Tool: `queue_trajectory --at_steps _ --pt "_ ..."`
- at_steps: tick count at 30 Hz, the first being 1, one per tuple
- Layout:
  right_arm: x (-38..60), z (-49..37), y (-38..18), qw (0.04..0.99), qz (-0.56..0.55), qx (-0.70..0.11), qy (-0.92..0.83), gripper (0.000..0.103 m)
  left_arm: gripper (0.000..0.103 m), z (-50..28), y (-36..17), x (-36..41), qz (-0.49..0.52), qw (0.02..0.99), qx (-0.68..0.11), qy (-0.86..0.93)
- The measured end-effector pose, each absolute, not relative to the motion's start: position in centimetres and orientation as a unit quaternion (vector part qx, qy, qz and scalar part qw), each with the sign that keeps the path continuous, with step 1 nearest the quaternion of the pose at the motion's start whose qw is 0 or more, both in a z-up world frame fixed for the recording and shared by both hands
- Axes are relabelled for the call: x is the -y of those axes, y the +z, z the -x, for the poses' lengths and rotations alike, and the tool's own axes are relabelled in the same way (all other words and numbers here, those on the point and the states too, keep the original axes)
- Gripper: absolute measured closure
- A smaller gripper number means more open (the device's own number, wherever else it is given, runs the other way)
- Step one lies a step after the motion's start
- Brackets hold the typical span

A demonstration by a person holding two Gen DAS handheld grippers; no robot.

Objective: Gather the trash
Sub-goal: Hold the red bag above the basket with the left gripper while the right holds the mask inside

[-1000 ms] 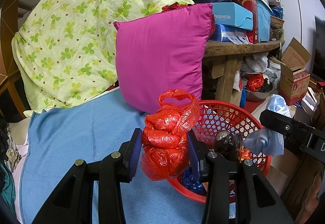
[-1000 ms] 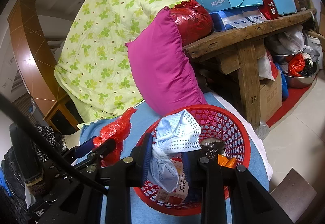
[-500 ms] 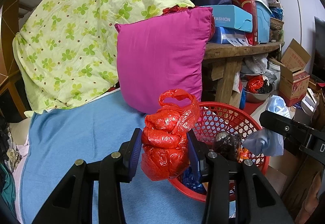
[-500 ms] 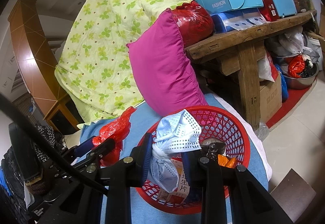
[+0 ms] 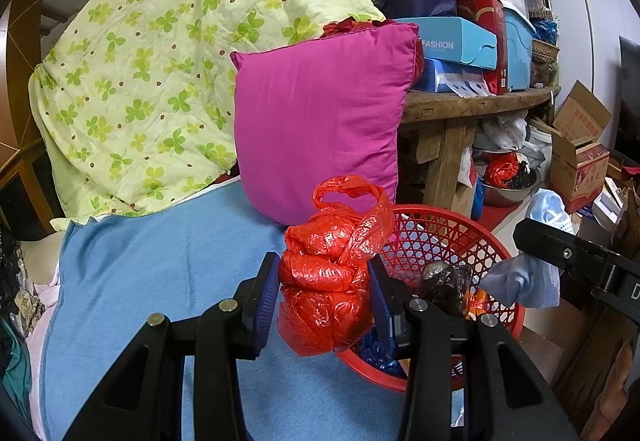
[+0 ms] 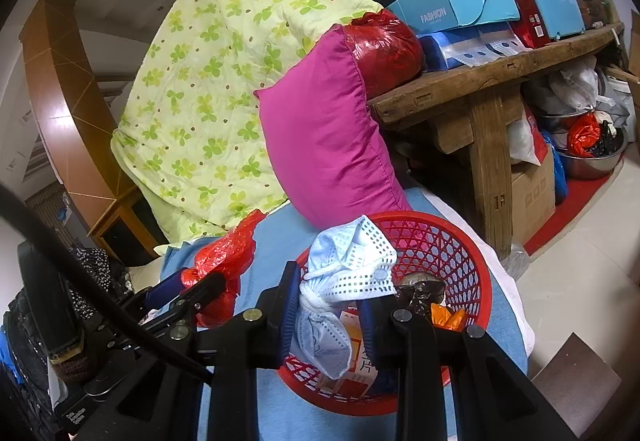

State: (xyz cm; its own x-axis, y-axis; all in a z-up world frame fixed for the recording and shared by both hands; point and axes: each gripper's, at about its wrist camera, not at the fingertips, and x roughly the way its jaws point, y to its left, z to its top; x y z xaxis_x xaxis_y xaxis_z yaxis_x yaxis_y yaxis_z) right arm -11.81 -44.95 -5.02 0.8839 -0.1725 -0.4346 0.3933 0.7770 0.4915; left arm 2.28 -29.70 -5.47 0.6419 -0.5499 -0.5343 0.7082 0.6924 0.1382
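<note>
Progress: round red plastic mesh basket (image 6: 460, 241) on blue cloth-covered bed (image 5: 160, 273) already holds dark crumpled wrapper (image 5: 446, 283), orange scrap, printed carton. Two pieces not yet dropped in.

Left tool (image 5: 324, 293): clamped on knotted red crinkly plastic bag (image 5: 332, 281), held just outside basket's near rim, over blue cloth; tool tilted downward.

Right tool (image 6: 328, 315): clamped on bunched pale-blue perforated cloth (image 6: 344, 281), hanging over basket interior, angled downward.

Left, by judgement: release both; other trash not identifiable.
</note>
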Motion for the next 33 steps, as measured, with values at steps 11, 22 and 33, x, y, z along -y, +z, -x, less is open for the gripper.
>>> queue_trajectory --at_steps 11,22,33 --pt "44.5 12.2 -4.5 0.927 -0.290 -0.182 -0.154 0.073 0.058 -1.8 -5.0 29.3 -0.165 0.892 -0.230 -0.353" --pt "44.5 11.9 -4.8 0.925 -0.291 -0.189 -0.155 0.073 0.058 -2.5 -5.7 29.6 -0.161 0.890 -0.241 -0.352" --pt "45.0 11.0 -5.7 0.921 -0.294 -0.198 -0.161 0.073 0.058 -3.6 -6.6 29.9 -0.159 0.887 -0.253 -0.352"
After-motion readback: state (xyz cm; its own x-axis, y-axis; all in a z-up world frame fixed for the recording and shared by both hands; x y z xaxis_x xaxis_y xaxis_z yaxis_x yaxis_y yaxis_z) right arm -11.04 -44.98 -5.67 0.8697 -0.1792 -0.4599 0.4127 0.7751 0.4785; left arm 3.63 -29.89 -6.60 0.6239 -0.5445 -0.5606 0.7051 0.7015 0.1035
